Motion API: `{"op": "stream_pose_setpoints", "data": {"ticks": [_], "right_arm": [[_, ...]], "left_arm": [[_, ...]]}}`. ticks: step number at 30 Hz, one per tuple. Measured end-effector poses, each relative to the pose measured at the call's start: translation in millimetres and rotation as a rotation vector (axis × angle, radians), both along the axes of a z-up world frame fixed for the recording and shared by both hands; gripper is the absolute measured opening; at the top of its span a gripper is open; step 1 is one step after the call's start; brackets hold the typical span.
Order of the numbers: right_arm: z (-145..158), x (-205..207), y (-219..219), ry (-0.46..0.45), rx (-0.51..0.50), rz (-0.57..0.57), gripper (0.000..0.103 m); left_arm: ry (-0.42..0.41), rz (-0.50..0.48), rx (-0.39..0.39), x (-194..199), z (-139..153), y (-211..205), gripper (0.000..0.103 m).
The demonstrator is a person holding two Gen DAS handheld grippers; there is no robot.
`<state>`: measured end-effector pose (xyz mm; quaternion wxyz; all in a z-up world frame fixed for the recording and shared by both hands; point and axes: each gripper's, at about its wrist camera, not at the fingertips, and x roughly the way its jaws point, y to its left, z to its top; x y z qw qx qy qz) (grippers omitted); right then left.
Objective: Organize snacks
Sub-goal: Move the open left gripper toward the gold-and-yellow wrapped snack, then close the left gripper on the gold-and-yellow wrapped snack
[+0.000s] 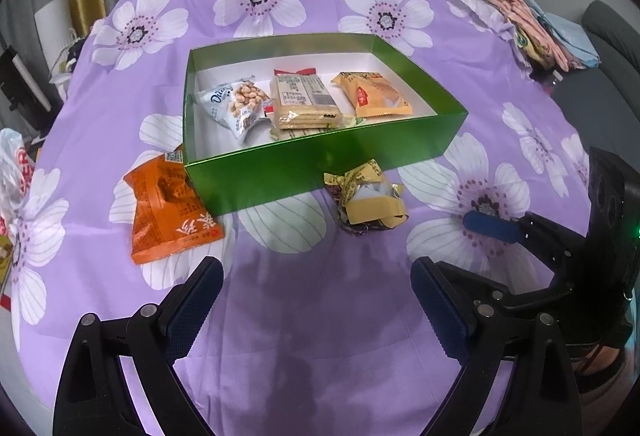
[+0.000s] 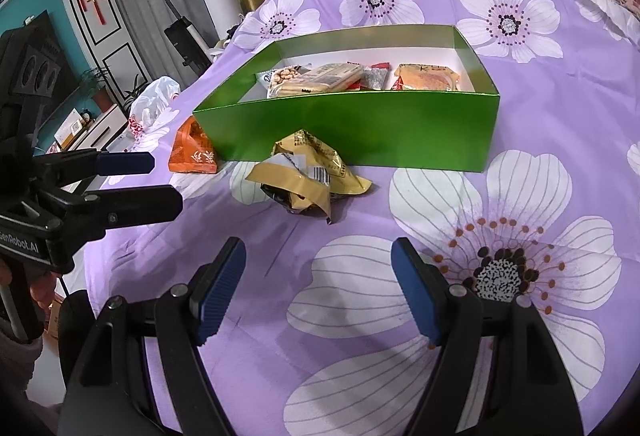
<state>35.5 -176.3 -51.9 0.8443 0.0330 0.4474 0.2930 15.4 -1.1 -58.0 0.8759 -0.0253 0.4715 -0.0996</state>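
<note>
Purple floral cloth (image 1: 320,316); green box (image 1: 320,164) holds snacks; left claw (image 1: 316,300), right claw (image 2: 320,288) wide open, empty.

Both grippers: black plastic linkage frames, silver pivot screws, blue ribbed pads on the fingers (image 2: 222,292). Left gripper (image 2: 160,180) body carries white "enRobot.AI" lettering. Right gripper (image 1: 460,248) housing shows a green LED.

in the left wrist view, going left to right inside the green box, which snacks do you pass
white bag of round puffed snacks → clear pack of crackers → yellow-orange snack packet
</note>
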Motion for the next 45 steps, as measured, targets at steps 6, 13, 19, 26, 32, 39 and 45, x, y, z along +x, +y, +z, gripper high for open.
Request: {"op": "stream_pose_setpoints", "data": {"ticks": [6, 13, 19, 26, 32, 39, 45], "right_arm": [[-3, 4, 0, 0.001, -0.006, 0.008, 0.075], [-8, 6, 0, 0.008, -0.008, 0.014, 0.075], [-10, 10, 3, 0.008, -0.013, 0.022, 0.075], [-13, 15, 6, 0.008, -0.015, 0.033, 0.075], [-17, 22, 10, 0.016, -0.016, 0.044, 0.075], [-22, 31, 16, 0.036, -0.007, 0.065, 0.075], [-22, 42, 25, 0.033, -0.007, 0.087, 0.075]], "left_arm": [[0.004, -0.003, -0.006, 3, -2, -2, 0.095], [0.010, -0.014, -0.003, 12, -6, -7, 0.095], [0.011, -0.022, -0.005, 16, -8, -9, 0.095], [0.013, -0.035, 0.000, 23, -11, -14, 0.095], [0.010, -0.068, -0.042, 31, -16, -17, 0.095], [0.037, -0.077, -0.116, 44, -27, -16, 0.095], [0.048, -0.094, -0.184, 57, -32, -18, 0.095]]}}
